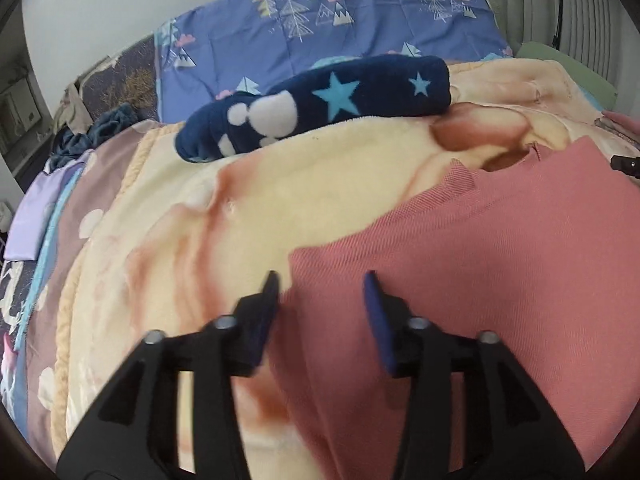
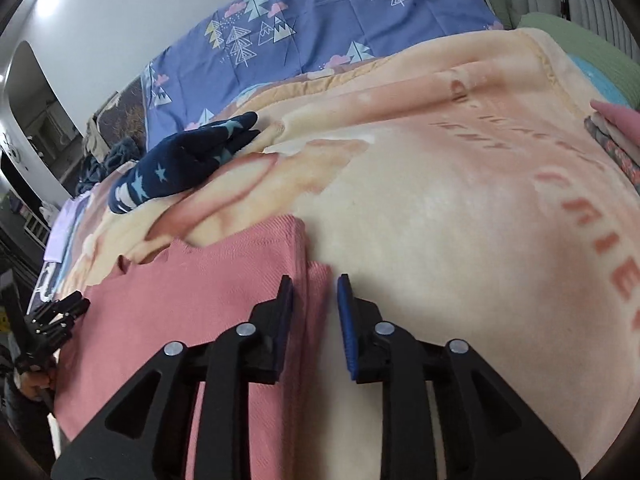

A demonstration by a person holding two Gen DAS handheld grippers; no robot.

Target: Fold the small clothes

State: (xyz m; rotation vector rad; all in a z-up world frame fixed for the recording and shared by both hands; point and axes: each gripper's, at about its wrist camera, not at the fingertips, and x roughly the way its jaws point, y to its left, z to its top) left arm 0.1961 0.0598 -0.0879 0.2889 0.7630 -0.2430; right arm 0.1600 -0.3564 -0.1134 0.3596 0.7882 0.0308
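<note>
A pink knit garment (image 1: pixel 480 248) (image 2: pixel 192 300) lies flat on the cream blanket (image 1: pixel 280 184) (image 2: pixel 440 200), its upper part folded over. My left gripper (image 1: pixel 320 292) stands open over the garment's left edge, its jaws wide apart and nothing pressed between them. My right gripper (image 2: pixel 314 292) is open by a narrower gap over the garment's right edge; pink cloth shows in the gap, but the pads do not press on it. The left gripper (image 2: pixel 56 316) also shows at the far left of the right wrist view, held by a hand.
A navy fleece garment with blue stars (image 1: pixel 320 116) (image 2: pixel 184 164) lies farther back on the blanket. A stack of folded clothes (image 2: pixel 616 136) sits at the right edge. Behind is a blue quilt with a tree print (image 1: pixel 320 20); dark crumpled clothes (image 1: pixel 104 128) lie at the left.
</note>
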